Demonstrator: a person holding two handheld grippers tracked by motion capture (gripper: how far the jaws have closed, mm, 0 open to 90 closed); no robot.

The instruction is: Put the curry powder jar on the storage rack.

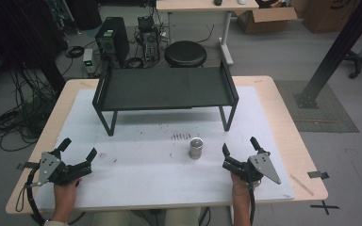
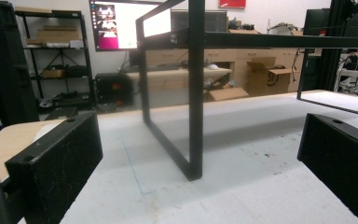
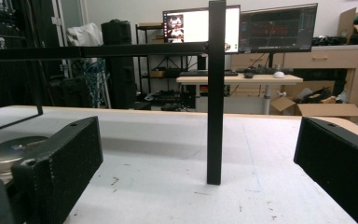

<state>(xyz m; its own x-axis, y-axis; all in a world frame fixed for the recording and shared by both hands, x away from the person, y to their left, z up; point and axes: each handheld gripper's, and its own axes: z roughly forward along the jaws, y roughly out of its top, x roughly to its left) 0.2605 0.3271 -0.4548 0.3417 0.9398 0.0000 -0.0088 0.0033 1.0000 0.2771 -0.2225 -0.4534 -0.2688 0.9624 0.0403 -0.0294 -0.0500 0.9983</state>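
Note:
A small silver metal cup (image 1: 196,148) stands upright on the white mat (image 1: 146,174), just in front of a low black metal shelf stand (image 1: 165,88). My right gripper (image 1: 239,145) rests on the mat to the right of the cup, open and holding nothing. In the right gripper view the cup's top (image 3: 7,156) peeks out behind the left jaw, and a stand leg (image 3: 215,93) rises ahead of the right gripper (image 3: 198,154). My left gripper (image 1: 79,148) lies open and holding nothing at the mat's front left. It (image 2: 198,149) faces the stand's left leg frame (image 2: 196,93).
The wooden table (image 1: 287,122) has a black tape cross (image 1: 327,206) at its front right corner. Beyond it are a round black stool (image 1: 185,52), a computer tower (image 1: 112,38), floor cables (image 1: 14,122), cardboard boxes (image 1: 264,19) and a slanted black post (image 1: 339,47).

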